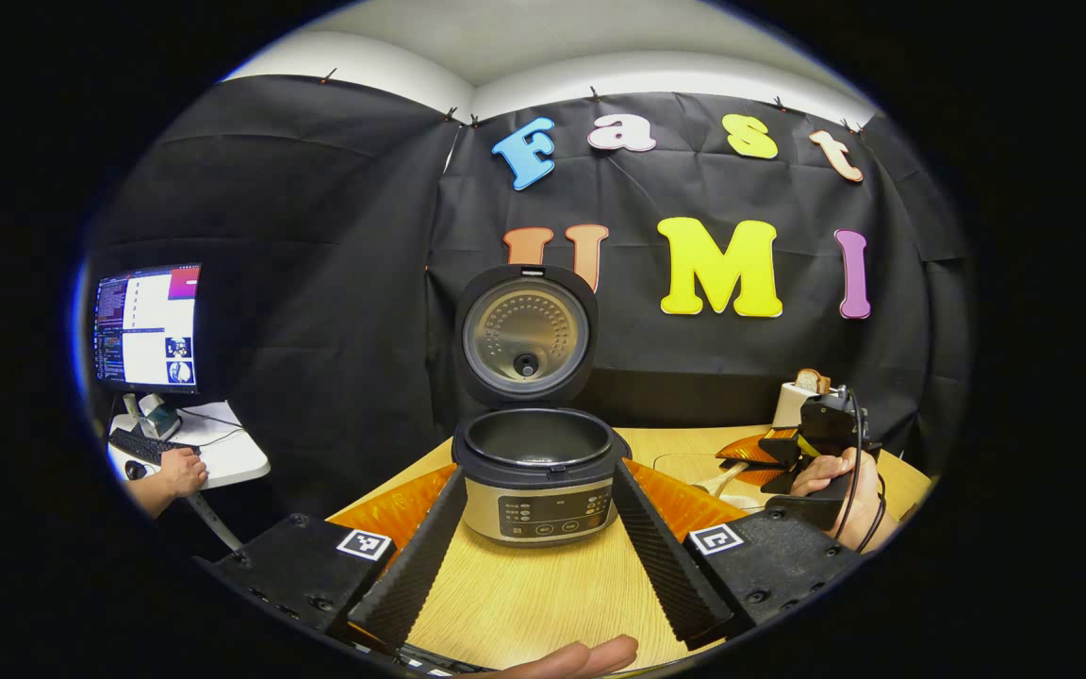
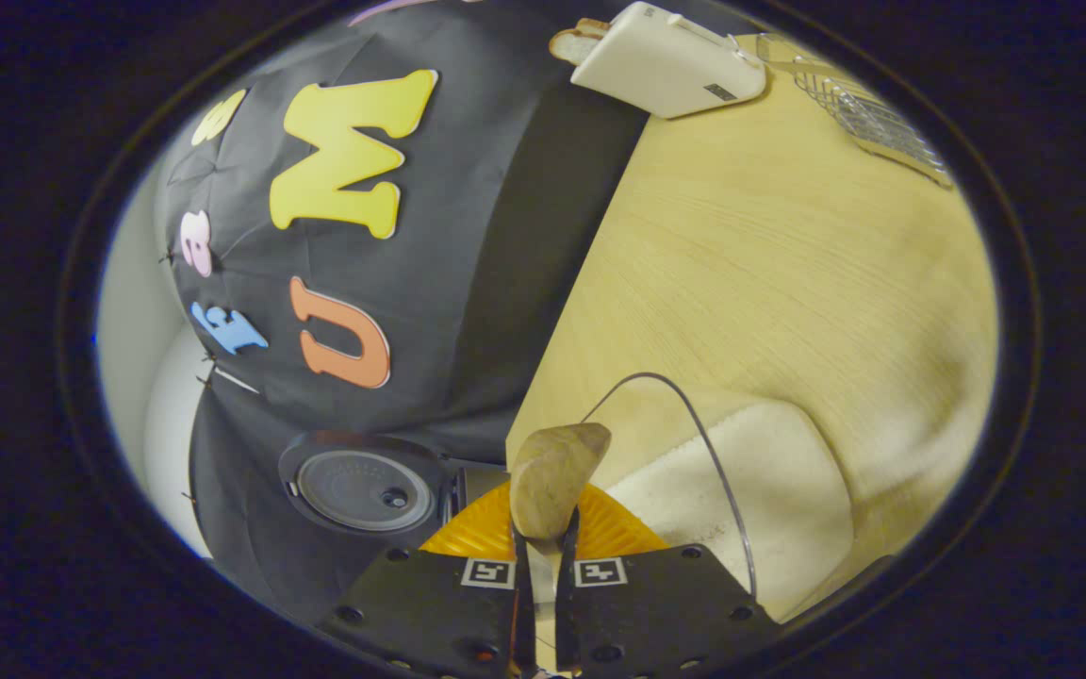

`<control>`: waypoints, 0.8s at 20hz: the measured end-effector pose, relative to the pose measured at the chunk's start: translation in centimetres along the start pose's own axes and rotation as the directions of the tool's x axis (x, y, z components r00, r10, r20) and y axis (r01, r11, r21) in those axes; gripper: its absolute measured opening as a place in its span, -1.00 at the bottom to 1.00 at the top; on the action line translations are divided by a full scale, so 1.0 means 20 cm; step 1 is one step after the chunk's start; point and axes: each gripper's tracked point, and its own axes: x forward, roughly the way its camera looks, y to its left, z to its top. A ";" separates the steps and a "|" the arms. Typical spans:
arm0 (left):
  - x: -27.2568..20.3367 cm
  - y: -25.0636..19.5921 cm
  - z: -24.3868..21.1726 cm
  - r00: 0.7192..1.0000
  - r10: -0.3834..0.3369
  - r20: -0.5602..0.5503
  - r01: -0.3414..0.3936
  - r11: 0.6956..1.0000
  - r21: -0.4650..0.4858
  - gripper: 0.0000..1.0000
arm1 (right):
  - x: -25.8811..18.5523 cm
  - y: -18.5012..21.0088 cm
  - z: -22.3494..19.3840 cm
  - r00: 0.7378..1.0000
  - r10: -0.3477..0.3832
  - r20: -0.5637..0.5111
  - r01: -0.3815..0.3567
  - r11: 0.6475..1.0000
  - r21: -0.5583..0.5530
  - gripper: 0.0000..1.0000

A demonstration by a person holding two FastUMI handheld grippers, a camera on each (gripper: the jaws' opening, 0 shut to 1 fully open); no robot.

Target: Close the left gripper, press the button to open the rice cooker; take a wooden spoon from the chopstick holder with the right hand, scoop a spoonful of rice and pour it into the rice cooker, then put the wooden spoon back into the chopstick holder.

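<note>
Showing the left hand-held gripper (image 1: 538, 528) spread wide, its two fingers (image 1: 416, 556) flanking the rice cooker (image 1: 535, 471) without touching it and holding nothing. Standing on the wooden bench (image 1: 524, 594), cooker lid (image 1: 526, 335) raised upright against the cloth wall, inner pot dark and visible from above. Farther right in the left gripper view, the right hand-held gripper (image 1: 793, 451) carried by a hand (image 1: 845, 486), tilted over a clear container (image 1: 694, 467). In the right gripper view, right hand-held gripper (image 2: 544, 556) narrowed onto the wooden spoon (image 2: 552, 476), both fingers pressed against its handle, bowl projecting forward with its load impossible to tell. Just beyond the spoon, container of white rice (image 2: 741, 490) with its thin clear rim arching above. Open cooker lid (image 2: 359, 486) seen at lower left of the same view. White toaster (image 2: 666, 61) with a bread slice and a wire rack (image 2: 868, 113) at the far bench edge. At far left of the left gripper view, a monitor (image 1: 147, 325) and another person's hand (image 1: 180, 471) at a keyboard on a side desk.
</note>
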 end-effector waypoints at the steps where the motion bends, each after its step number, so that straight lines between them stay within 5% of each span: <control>1: 0.00 0.00 0.00 1.000 0.001 -0.001 -0.001 1.000 0.000 0.97 | -0.01 0.01 0.00 1.000 0.014 0.001 -0.014 1.000 0.016 -0.82; 16: 0.01 0.02 -0.01 1.000 0.013 -0.010 -0.013 1.000 0.003 0.97 | -0.18 0.11 0.19 0.986 0.142 0.085 -0.157 0.966 0.205 -0.84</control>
